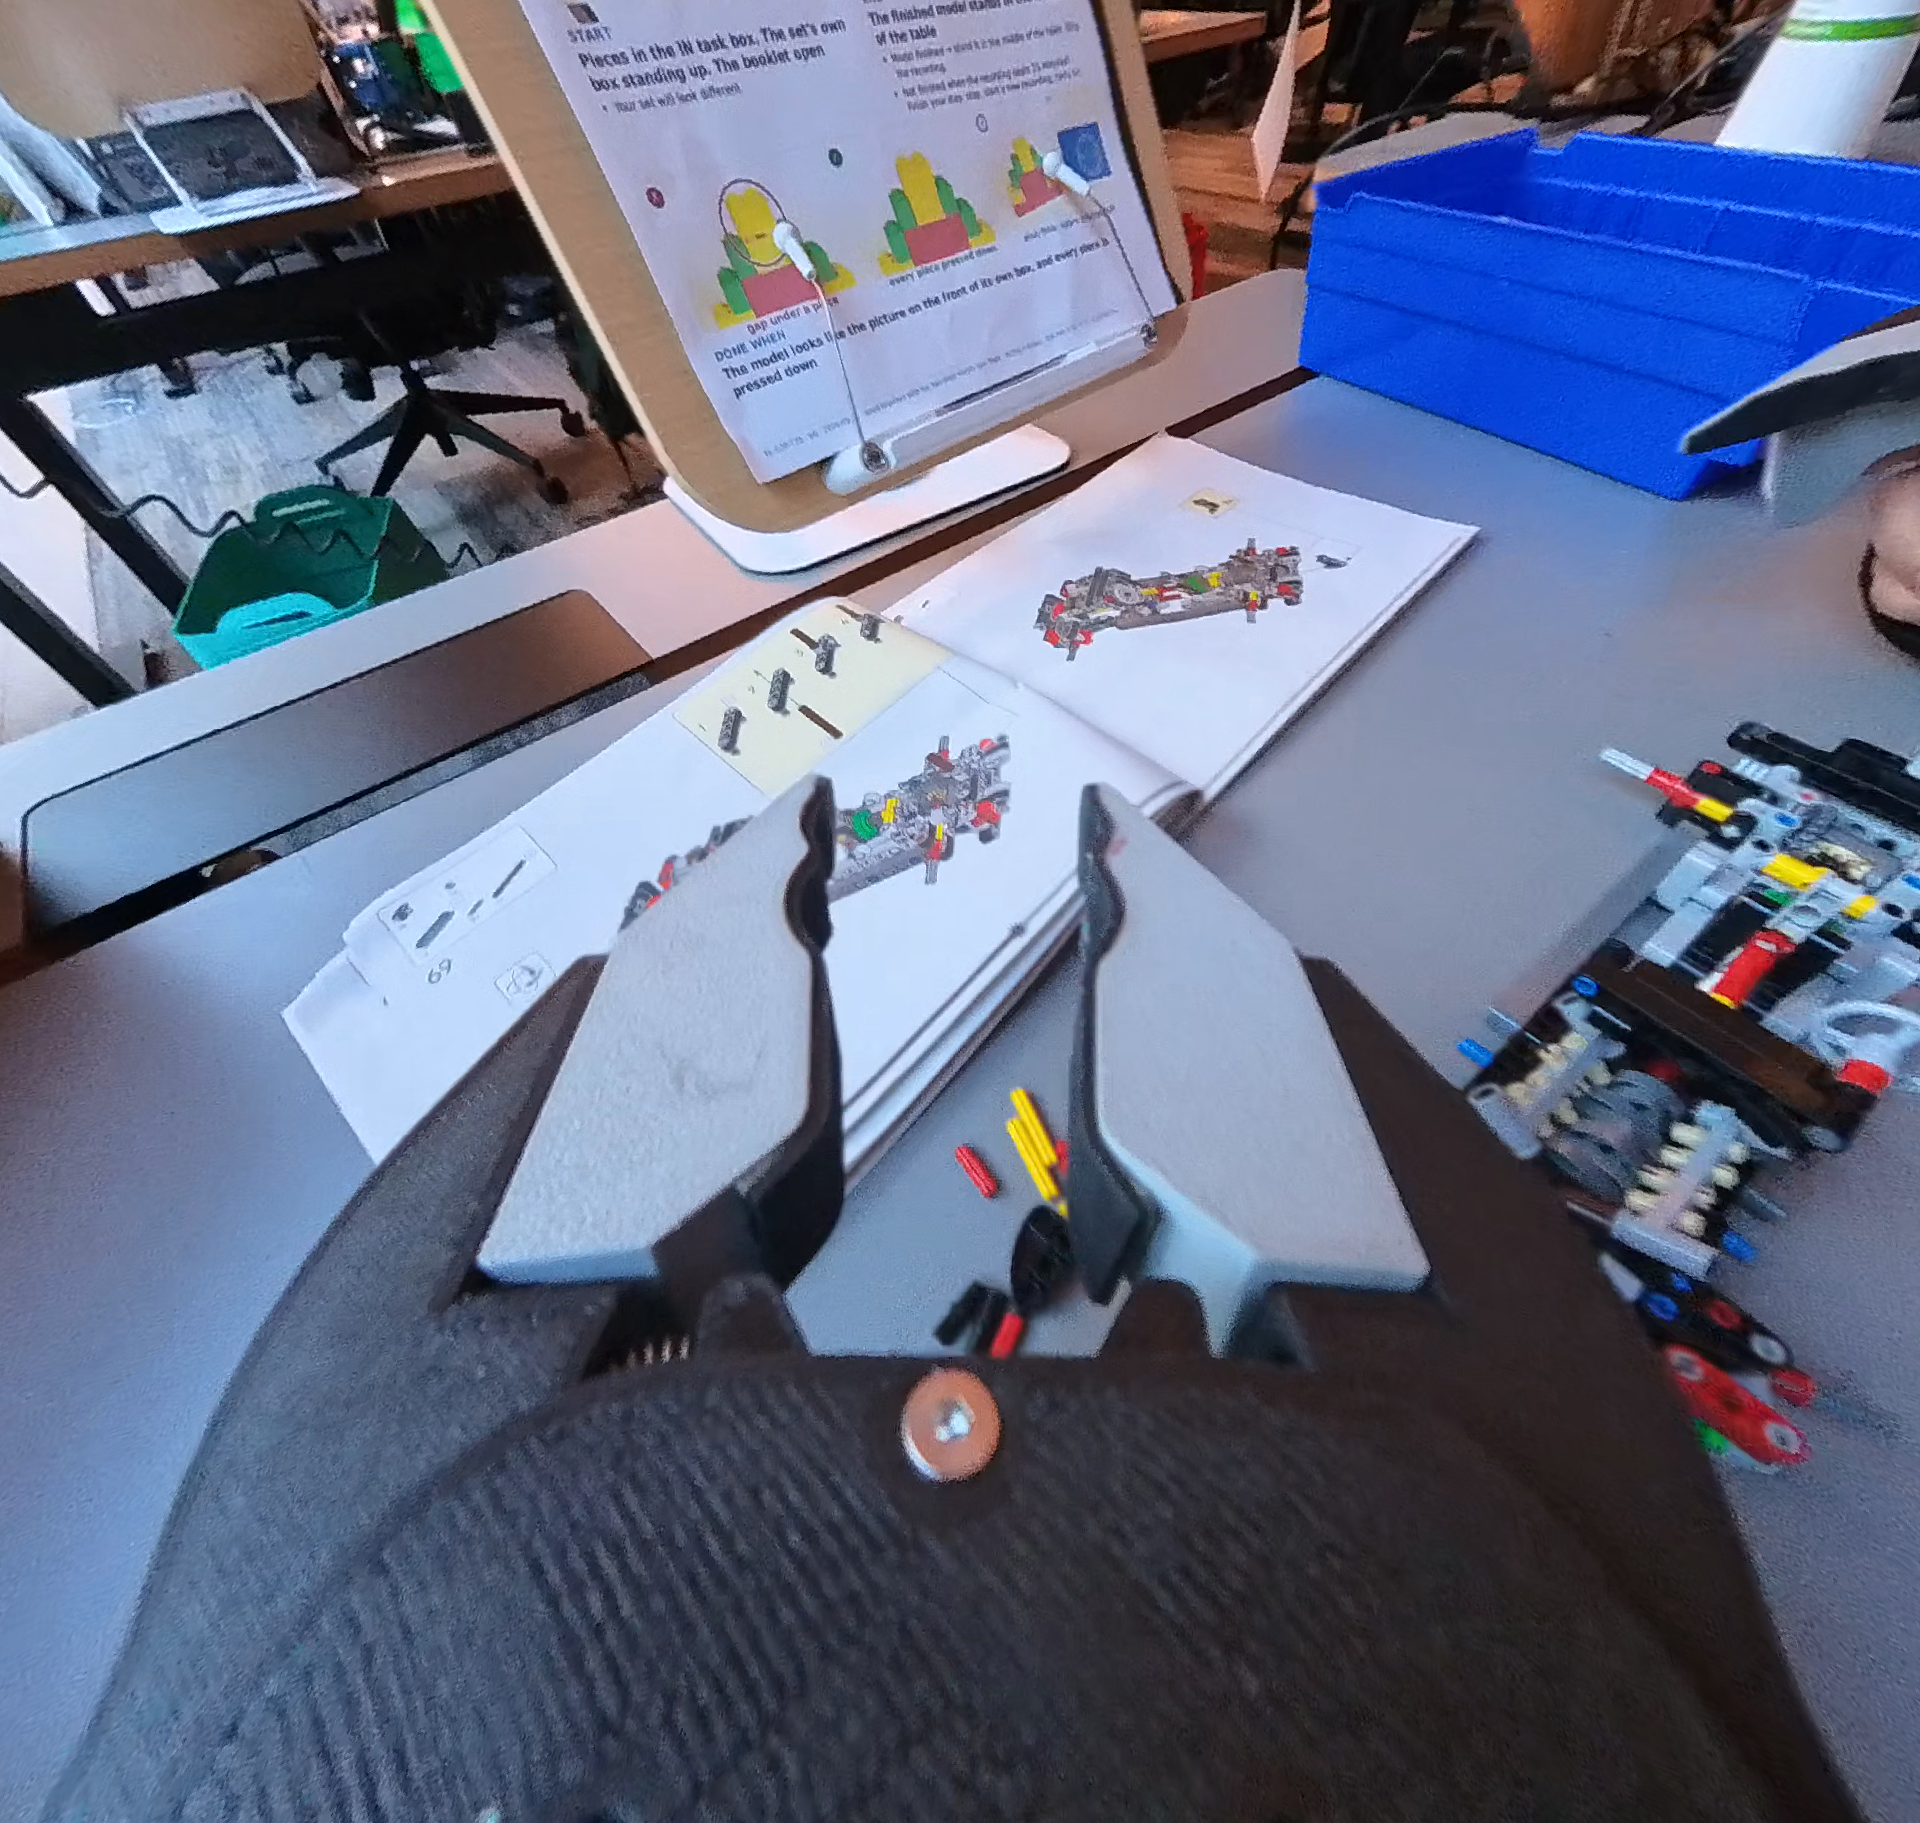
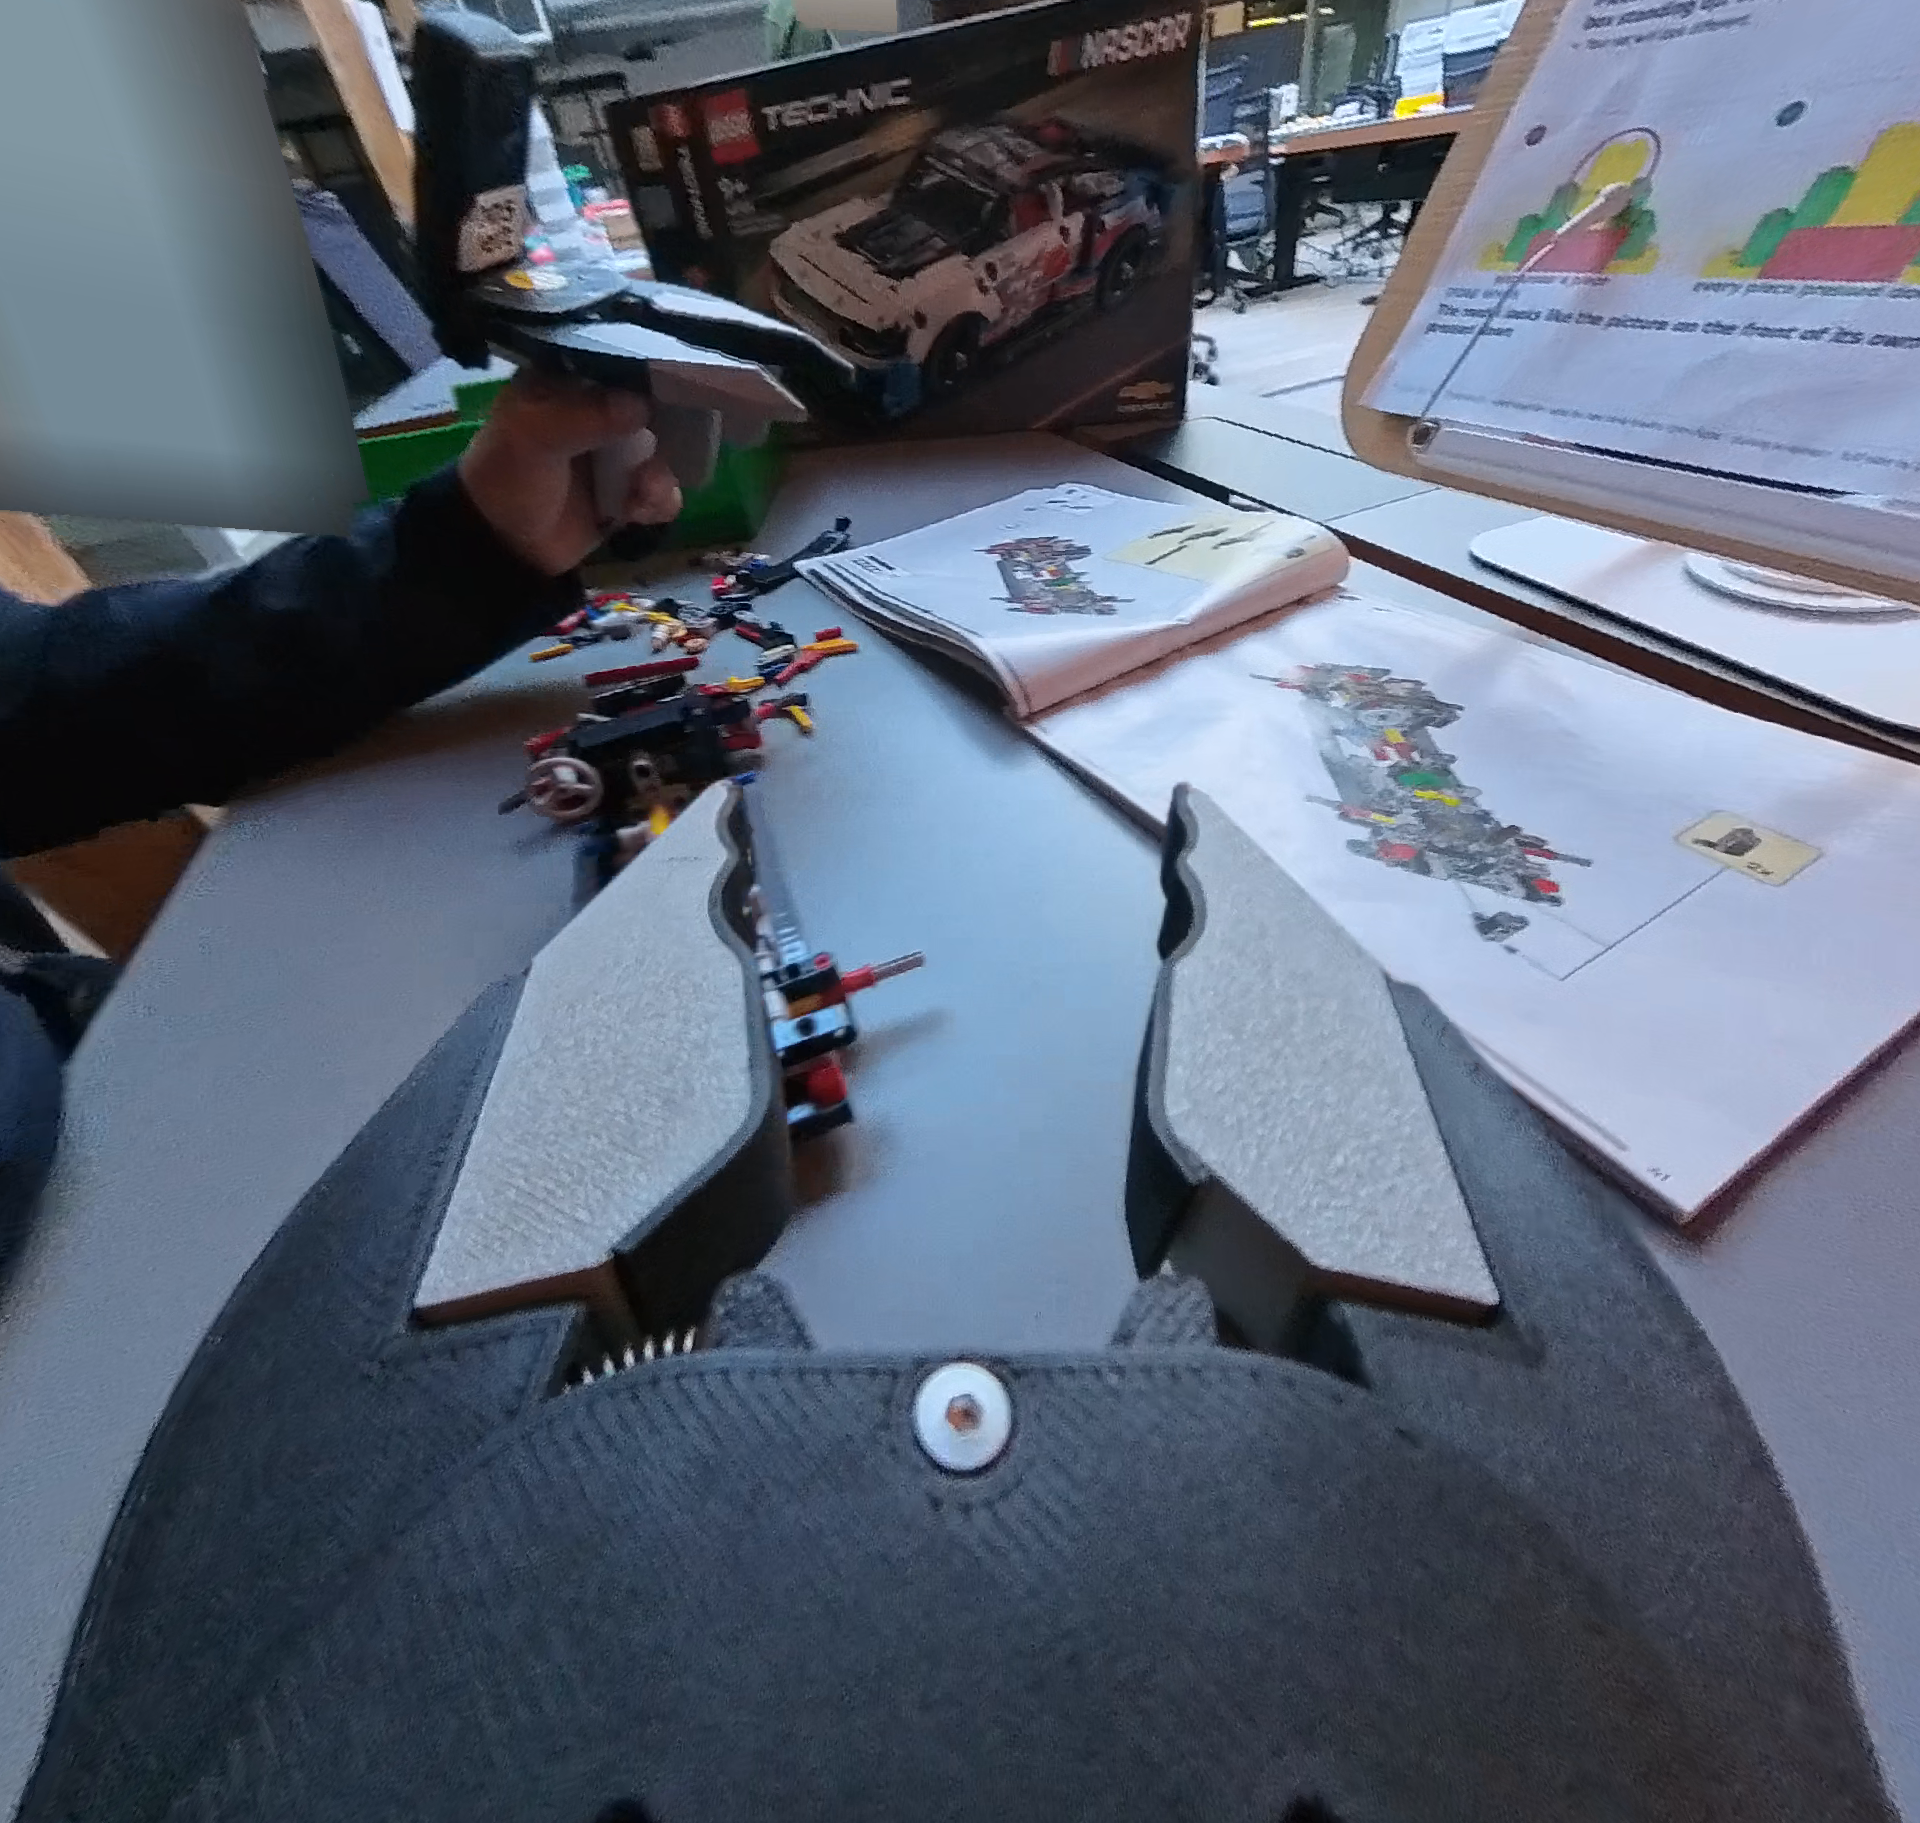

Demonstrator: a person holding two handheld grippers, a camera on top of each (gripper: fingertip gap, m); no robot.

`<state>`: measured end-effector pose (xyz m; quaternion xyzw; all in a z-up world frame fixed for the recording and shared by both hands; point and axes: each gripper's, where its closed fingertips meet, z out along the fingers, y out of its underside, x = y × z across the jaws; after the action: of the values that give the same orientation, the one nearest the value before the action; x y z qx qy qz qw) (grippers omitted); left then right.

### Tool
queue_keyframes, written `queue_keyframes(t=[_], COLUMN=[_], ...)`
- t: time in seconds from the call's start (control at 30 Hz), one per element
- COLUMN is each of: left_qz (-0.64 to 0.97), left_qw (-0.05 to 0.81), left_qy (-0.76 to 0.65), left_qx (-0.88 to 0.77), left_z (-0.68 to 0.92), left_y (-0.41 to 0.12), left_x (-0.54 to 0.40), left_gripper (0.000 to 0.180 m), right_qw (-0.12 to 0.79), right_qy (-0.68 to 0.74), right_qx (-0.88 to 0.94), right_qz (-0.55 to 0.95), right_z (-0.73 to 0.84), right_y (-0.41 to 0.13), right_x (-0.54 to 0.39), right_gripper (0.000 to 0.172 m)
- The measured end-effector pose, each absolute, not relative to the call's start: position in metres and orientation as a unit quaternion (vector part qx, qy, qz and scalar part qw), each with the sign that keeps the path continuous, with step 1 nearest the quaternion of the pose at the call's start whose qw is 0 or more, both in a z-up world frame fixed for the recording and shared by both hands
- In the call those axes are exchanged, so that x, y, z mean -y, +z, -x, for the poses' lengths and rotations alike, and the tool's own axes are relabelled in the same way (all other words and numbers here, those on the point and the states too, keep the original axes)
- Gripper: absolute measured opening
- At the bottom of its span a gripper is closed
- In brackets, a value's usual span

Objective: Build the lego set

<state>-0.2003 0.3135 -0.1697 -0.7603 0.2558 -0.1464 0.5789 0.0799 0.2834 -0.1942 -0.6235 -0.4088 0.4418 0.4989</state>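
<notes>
Grey desk (image 2: 987,942) carries a half-built brick chassis (image 2: 800,1004), black with red and grey pins, lying just beside the right gripper (image 2: 951,838)'s left finger; its jaws are spread wide and pinch nothing. Most of the chassis is hidden behind that finger. Raised over the open instruction booklet (image 1: 1143,630) and loose pins (image 1: 1023,1145), the left gripper (image 1: 956,817) is spread, grasp bare.

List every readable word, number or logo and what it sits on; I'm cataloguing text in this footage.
Writing is not quoted here; these things bear it.
Sheet on the wooden stand: printed headings and lines.
Set box: logos, wording.
Open booklet: a page number.
White cylinder: too blurred.
</notes>
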Motion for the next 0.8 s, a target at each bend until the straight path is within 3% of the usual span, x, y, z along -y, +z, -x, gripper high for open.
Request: queue_keyframes(t=[0.2, 0.8], left_qz=[0.763, 0.772], left_qw=[0.567, 0.54], left_qy=[-0.151, -0.159], left_qx=[-0.271, -0.295], left_z=[0.204, 0.19], left_y=[-0.189, -0.21], left_x=[-0.311, -0.305], left_gripper=[0.036, 0.034], right_qw=[0.501, 0.472], right_qy=[0.396, 0.385], right_qx=[0.423, 0.442], right_qz=[0.642, 0.658], right_z=[-0.06, -0.046], right_y=[-0.204, -0.219], right_x=[-0.313, -0.332], right_gripper=[0.075, 0.06])
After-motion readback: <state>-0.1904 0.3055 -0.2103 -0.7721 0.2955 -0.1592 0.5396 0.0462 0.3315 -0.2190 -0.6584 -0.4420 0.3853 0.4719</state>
